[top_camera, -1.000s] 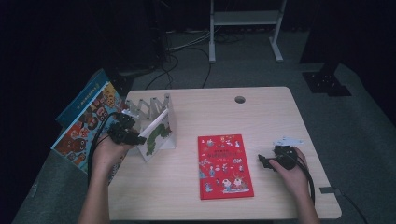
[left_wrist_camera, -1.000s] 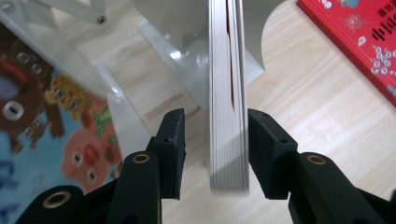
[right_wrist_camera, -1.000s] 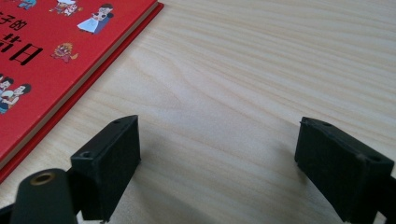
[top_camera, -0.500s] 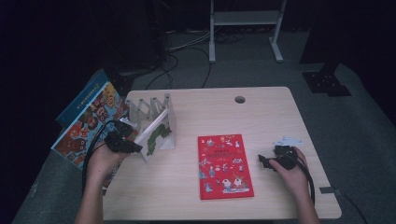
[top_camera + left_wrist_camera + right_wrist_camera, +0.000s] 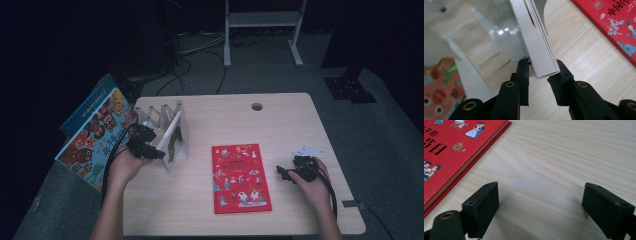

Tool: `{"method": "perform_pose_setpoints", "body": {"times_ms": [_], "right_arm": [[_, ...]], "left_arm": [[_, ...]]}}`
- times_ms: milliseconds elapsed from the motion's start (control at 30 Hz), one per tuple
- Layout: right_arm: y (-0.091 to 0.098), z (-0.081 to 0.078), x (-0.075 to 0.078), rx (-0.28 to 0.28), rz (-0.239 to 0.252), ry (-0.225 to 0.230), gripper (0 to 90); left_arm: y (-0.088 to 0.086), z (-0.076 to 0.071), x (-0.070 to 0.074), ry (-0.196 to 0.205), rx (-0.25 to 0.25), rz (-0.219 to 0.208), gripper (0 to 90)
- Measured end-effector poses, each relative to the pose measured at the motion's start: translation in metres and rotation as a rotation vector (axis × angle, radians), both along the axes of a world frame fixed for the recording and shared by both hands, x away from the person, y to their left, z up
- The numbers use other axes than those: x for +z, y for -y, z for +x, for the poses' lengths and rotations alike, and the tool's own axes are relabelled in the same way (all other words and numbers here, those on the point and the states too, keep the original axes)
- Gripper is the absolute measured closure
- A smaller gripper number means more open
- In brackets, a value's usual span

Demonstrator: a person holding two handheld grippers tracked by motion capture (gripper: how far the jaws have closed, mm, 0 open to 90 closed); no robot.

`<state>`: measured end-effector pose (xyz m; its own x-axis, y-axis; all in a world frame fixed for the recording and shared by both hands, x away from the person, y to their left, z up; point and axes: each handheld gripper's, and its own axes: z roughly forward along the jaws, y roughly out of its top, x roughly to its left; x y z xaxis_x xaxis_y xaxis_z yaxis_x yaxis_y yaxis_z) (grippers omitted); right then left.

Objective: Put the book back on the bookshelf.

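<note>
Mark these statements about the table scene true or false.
1. The red book lies flat on the table. True.
2. The right gripper holds the red book. False: its jaws stand open over bare table beside that book, with nothing between them.
3. A book stands in the rack, its edge between the jaws of the left gripper. True. These jaws have just been opening a little, and a small gap shows at one pad.
4. The rack stands at the table's right edge. False: it stands at the left side, near the left gripper.
</note>
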<state>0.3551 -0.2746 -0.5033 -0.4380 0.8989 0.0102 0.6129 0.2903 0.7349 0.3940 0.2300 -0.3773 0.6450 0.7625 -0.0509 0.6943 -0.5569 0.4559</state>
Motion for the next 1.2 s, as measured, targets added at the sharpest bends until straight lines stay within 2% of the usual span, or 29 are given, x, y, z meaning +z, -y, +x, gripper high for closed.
{"method": "perform_pose_setpoints", "body": {"times_ms": [267, 567, 600, 800, 967, 1100, 1200], "right_arm": [[0.0, 0.0, 0.0, 0.0, 0.0, 0.0, 13.4], [0.0, 0.0, 0.0, 0.0, 0.0, 0.0, 13.3], [0.0, 0.0, 0.0, 0.0, 0.0, 0.0, 13.3], [0.0, 0.0, 0.0, 0.0, 0.0, 0.0, 13.3], [0.0, 0.0, 0.0, 0.0, 0.0, 0.0, 13.3], [0.0, 0.0, 0.0, 0.0, 0.0, 0.0, 13.3], [0.0, 0.0, 0.0, 0.0, 0.0, 0.0, 13.3]], "left_arm": [[0.016, 0.003, 0.0, -0.006, -0.037, -0.013, 65.5], [0.025, 0.002, -0.001, -0.001, -0.041, -0.019, 64.1], [0.028, 0.003, -0.002, -0.001, -0.055, -0.026, 62.7], [0.036, 0.002, -0.001, 0.001, -0.059, -0.008, 62.0], [0.037, 0.001, -0.002, 0.007, -0.064, -0.006, 61.1], [0.031, -0.002, -0.004, 0.01, -0.084, -0.031, 60.3], [0.026, -0.006, -0.004, 0.01, -0.09, -0.027, 57.0]]}}
